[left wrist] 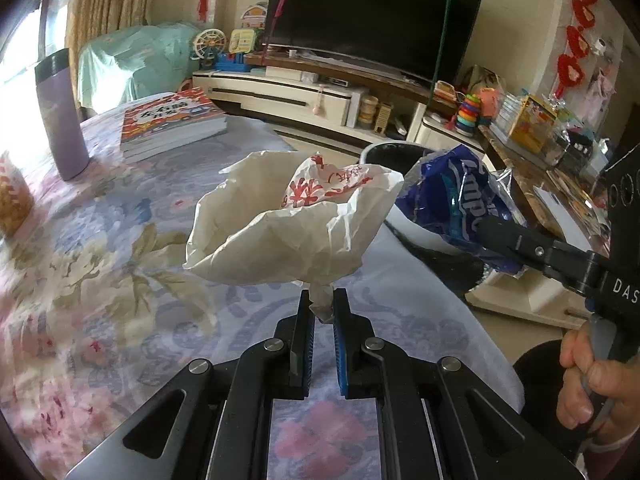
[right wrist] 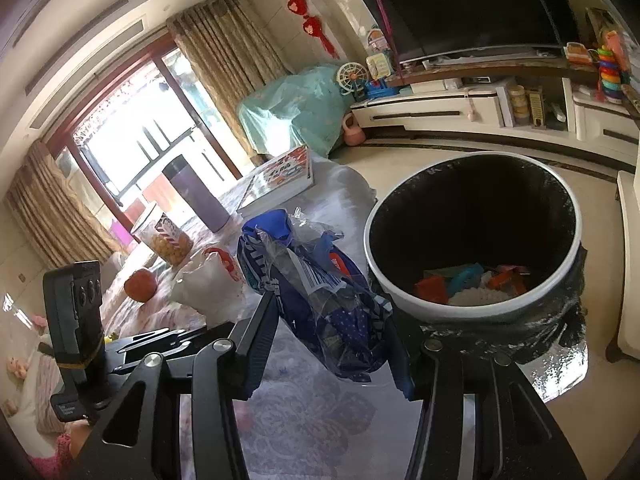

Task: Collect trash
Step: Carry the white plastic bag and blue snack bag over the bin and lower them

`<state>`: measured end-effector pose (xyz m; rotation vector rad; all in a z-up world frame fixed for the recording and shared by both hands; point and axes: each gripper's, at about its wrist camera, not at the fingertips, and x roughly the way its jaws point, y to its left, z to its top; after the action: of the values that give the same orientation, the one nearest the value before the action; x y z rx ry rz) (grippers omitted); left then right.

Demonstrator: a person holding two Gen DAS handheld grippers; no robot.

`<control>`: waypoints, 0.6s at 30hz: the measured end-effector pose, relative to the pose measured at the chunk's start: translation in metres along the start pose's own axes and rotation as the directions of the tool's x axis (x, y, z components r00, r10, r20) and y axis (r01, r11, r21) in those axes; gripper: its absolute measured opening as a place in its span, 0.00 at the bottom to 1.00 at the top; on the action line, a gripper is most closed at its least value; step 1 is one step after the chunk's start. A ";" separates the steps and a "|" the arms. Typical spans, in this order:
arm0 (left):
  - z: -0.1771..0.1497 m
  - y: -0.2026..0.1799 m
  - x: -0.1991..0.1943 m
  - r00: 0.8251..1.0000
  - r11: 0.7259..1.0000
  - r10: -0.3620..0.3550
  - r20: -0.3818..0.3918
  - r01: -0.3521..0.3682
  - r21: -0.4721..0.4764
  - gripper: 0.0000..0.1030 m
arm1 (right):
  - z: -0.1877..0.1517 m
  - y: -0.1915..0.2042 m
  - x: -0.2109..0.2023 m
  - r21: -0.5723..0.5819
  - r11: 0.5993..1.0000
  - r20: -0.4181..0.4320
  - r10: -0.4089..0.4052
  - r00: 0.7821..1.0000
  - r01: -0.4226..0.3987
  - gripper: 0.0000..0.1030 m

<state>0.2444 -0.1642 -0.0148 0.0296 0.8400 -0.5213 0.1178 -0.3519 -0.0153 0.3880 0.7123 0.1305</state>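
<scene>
While we hold a crumpled white plastic bag (left wrist: 288,216) with red print above the flowered tablecloth (left wrist: 120,248), our left gripper (left wrist: 321,304) has its jaws pressed nearly together on the bag's twisted tail, so the bag balloons upward from the pinch. Just to its right, our right gripper (right wrist: 326,344) clamps a crushed blue plastic wrapper (right wrist: 316,292) (clear film with white lettering and a barcode) between its two pads, jaws about half spread around the bundle. From the right wrist view the wrapper hangs over the table edge, close beside the rim of the trash bin (right wrist: 404,300), a white-rimmed round bin with a black liner that stands on the floor next to the table and already holds orange and teal scraps along with something white. A hand (left wrist: 584,380) grips the right tool's handle at the edge of the left wrist view. Farther out on the cloth we see a purple tumbler (left wrist: 60,116), a stack of books (left wrist: 172,120), a jar of snacks (right wrist: 166,236) and a red apple (right wrist: 140,284). Beyond the table stand a television (left wrist: 372,12) and a low cabinet (left wrist: 288,96) crowded with toys.
</scene>
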 end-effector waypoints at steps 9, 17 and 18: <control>0.005 -0.018 0.003 1.000 0.999 -0.015 -0.008 0.015 0.043 0.07 | -0.002 -0.010 -0.013 0.025 1.000 0.023 -0.018 1.000 0.018 0.49; 0.011 -0.035 0.009 1.000 0.997 -0.028 -0.014 0.029 0.078 0.07 | -0.002 -0.024 -0.026 0.052 0.998 0.050 -0.046 0.998 0.043 0.49; 0.012 -0.035 0.012 0.999 0.996 -0.030 -0.015 0.031 0.083 0.07 | -0.002 -0.026 -0.027 0.055 0.997 0.052 -0.049 0.997 0.046 0.49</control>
<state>0.2432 -0.2027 -0.0089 0.0968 0.8334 -0.5851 0.0953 -0.3821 -0.0103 0.4247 0.6731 0.0561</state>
